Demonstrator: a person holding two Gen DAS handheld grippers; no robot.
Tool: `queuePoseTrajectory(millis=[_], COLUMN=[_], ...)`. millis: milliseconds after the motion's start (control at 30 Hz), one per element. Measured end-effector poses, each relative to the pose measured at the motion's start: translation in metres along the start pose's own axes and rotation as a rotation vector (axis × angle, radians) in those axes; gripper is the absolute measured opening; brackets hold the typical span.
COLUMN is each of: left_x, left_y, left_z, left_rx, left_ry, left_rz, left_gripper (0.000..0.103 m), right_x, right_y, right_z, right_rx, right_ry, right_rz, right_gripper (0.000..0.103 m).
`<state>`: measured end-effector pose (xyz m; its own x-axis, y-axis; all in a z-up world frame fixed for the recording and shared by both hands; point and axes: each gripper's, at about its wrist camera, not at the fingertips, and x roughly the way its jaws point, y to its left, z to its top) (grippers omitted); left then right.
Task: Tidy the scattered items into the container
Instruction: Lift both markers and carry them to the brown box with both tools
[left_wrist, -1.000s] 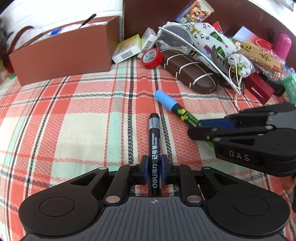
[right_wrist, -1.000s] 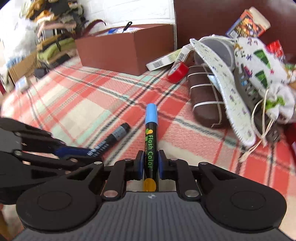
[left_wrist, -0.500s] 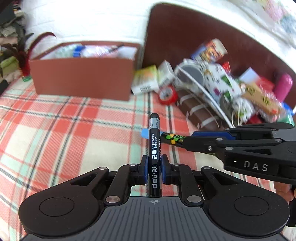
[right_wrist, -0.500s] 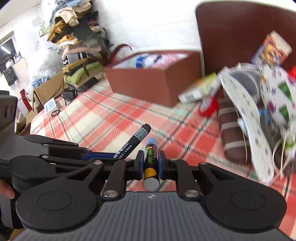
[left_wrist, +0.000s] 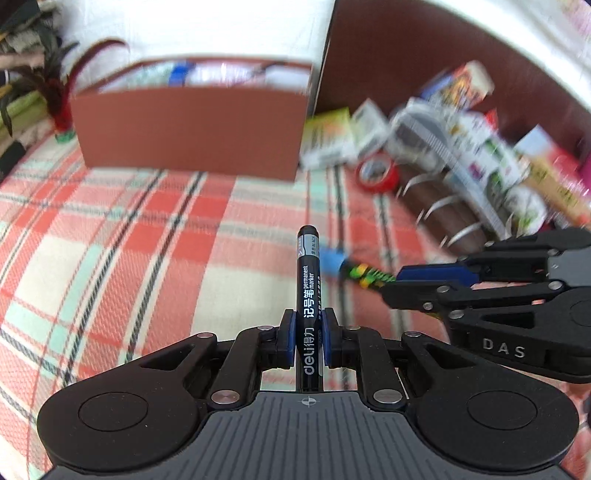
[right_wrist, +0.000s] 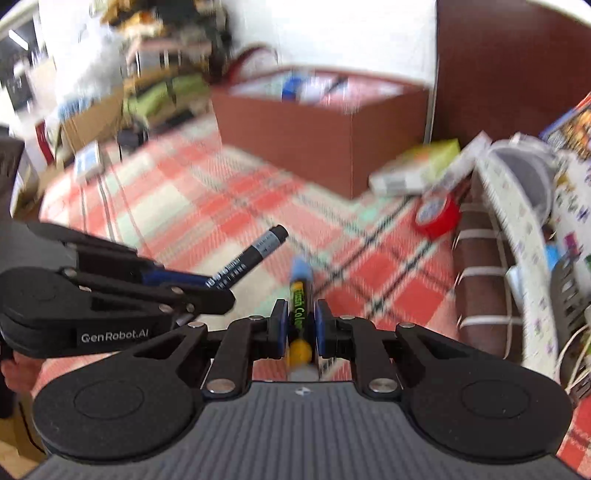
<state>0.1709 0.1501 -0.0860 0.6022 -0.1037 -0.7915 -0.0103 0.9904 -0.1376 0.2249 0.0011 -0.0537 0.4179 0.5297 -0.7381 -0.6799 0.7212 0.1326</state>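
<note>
My left gripper (left_wrist: 307, 325) is shut on a black permanent marker (left_wrist: 308, 284), held above the plaid cloth and pointing at the brown cardboard box (left_wrist: 192, 129). My right gripper (right_wrist: 300, 321) is shut on a blue-capped Flash Color marker (right_wrist: 300, 291). In the left wrist view the right gripper (left_wrist: 406, 278) sits to the right with its marker (left_wrist: 351, 267). In the right wrist view the left gripper (right_wrist: 207, 291) is at the left with the black marker (right_wrist: 255, 254). The box (right_wrist: 325, 140) holds several items.
A pile lies at the right: a red tape roll (left_wrist: 378, 171), green-white cartons (left_wrist: 327, 138), a brown striped case (left_wrist: 439, 206), a patterned cloth bag (right_wrist: 524, 229). A dark brown board (left_wrist: 424, 48) stands behind. Plaid cloth (left_wrist: 110, 240) covers the surface.
Both grippers have lifted their markers off the cloth and moved forward toward the brown box, which now looks larger and closer. Both stay shut.
</note>
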Motion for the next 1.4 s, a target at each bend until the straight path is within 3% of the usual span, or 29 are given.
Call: queuePoseTrajectory(millis=[233,433,633,900,1067,1400], left_x=[0.018,0.019,0.014,-0.011,-0.029,-0.046], left_y=[0.005,0.001,0.000,-0.002,-0.001,0.013], left_z=[-0.004,-0.007,-0.008,0.003,0.032,0.129], left_rx=[-0.006,0.004,-0.041,-0.060,-0.049,-0.040], left_ry=[0.038,0.030,0.025,-0.044,-0.109,-0.251], left_rz=[-0.014,0.004,0.005,-0.003,0.016,0.058], left_gripper=[0.011,0.011,0.010,0.010,0.010,0.010], right_x=[0.027,0.035,0.018,-0.014,-0.027,-0.033], right_y=[0.007,0.014,0.011,0.023,0.025,0.008], right_z=[-0.011,-0.009,-0.010,0.008,0.036,0.127], right_rx=[-0.032,-0.080,-0.014,-0.058,-0.068,0.024], right_ry=[0.078,0.070,0.041,-0.025,-0.077,-0.186], right_rz=[-0.035,-0.071,-0.010,-0.007,-0.028,-0.071], right_gripper=[0.018,0.018,0.018,0.017,0.018,0.018])
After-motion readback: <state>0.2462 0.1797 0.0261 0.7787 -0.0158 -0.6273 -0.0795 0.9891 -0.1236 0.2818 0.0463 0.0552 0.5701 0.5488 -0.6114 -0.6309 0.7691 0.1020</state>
